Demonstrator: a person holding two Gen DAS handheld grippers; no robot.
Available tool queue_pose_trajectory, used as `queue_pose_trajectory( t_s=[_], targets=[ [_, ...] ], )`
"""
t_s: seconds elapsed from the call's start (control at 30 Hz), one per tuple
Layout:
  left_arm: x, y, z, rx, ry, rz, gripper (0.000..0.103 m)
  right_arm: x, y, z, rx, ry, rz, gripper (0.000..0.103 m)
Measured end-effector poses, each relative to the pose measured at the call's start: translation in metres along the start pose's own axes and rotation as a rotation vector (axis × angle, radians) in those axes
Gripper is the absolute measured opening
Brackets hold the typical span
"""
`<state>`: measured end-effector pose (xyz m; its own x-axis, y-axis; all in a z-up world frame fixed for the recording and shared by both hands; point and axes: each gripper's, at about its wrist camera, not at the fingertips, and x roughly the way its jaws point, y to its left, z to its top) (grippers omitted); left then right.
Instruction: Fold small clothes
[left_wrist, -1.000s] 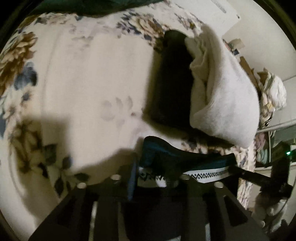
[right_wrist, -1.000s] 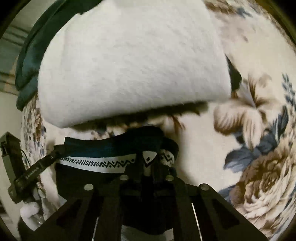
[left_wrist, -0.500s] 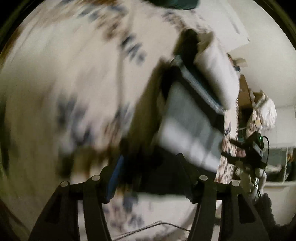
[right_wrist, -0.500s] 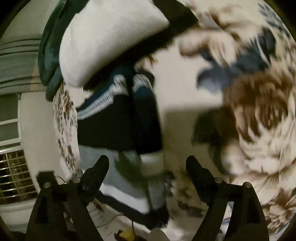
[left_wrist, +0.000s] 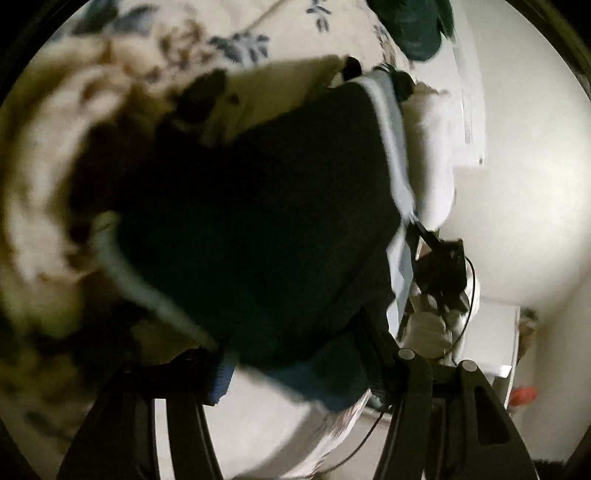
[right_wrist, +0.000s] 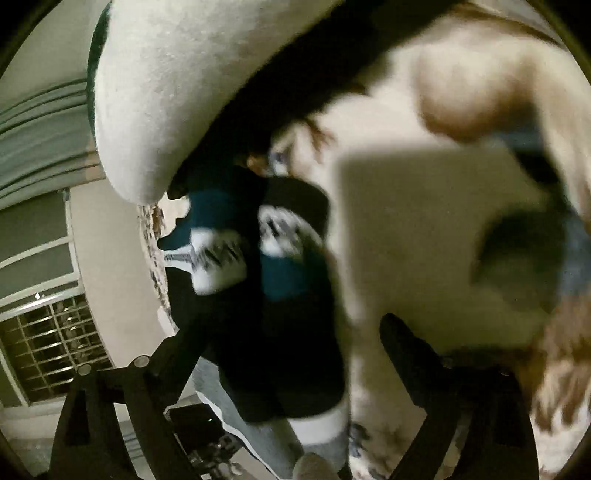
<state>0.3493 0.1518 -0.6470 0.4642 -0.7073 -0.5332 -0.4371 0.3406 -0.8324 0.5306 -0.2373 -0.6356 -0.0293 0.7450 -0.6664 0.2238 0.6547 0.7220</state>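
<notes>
A small dark garment (right_wrist: 266, 332) with teal patches and a white patterned band lies on the floral bedspread (right_wrist: 424, 221). My right gripper (right_wrist: 295, 332) hangs just over it. Its jaws are wide and still opening, with the cloth lying loose between them nearer the left finger and no pad pressing on it. In the left wrist view the same dark garment (left_wrist: 258, 221) fills the middle, blurred, with a pale band along its right edge. My left gripper (left_wrist: 295, 362) stands half spread. The cloth's lower edge lies across the gap, and the left finger's blue pad (left_wrist: 221, 384) is bare.
A thick white folded cloth (right_wrist: 166, 92) lies just beyond the garment, also seen as a white cloth (left_wrist: 428, 147) in the left view. A dark green item (left_wrist: 417, 26) sits at the bed's far edge. The bed edge drops off near the window grille (right_wrist: 48, 350). The other gripper's black body (left_wrist: 443, 266) is at right.
Both grippers were shut on the garment's patterned edge and have let it go. The left one swung and rolled in close to the dark cloth. The right one tipped downward and opened wide.
</notes>
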Motion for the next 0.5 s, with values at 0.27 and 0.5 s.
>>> queue_pose_trajectory(
  t_s=[0.27, 0.5],
  targets=[
    [0.013, 0.000, 0.001, -0.104, -0.144, -0.035, 0.055, 0.036, 0.043, 0.035, -0.105, 0.027, -0.042, 0.090],
    [-0.014, -0.035, 0.024, 0.013, -0.184, 0.000, 0.021, 0.056, 0.062, 0.014, -0.073, -0.002, -0.114, 0.021]
  ],
)
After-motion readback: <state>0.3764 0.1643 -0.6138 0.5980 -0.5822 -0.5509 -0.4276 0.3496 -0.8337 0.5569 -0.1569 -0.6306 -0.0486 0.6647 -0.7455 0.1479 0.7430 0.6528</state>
